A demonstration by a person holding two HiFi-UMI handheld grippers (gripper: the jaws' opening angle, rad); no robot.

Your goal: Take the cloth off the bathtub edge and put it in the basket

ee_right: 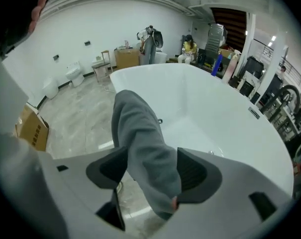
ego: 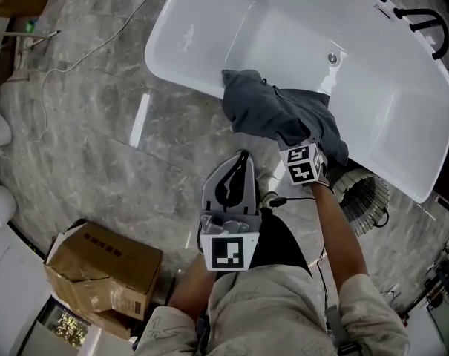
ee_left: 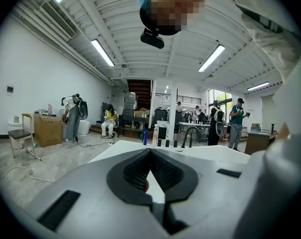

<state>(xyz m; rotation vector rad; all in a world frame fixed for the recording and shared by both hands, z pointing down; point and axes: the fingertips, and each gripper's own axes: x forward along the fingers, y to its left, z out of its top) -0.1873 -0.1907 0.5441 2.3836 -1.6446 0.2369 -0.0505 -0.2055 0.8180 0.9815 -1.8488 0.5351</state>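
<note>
A dark grey cloth (ego: pixel 283 113) hangs over the near edge of the white bathtub (ego: pixel 209 21). My right gripper (ego: pixel 304 158) points down at the cloth's right end. In the right gripper view its jaws stand wide apart around a hanging fold of the cloth (ee_right: pixel 145 143), and the pads are not pressing on it; my right gripper (ee_right: pixel 151 153) is open. Right of that hand, a wire basket (ego: pixel 364 199) stands on the floor beside the tub. My left gripper (ego: pixel 241 158) is held low in front of my body, short of the tub. It is shut (ee_left: pixel 150 153) with nothing in it.
A torn cardboard box (ego: pixel 102 273) sits on the marble floor at lower left. A thin cable (ego: pixel 83 58) trails across the floor left of the tub. Black taps (ego: pixel 424 21) stand on the tub's far rim. In the left gripper view, people stand far behind the tub (ee_left: pixel 190 156).
</note>
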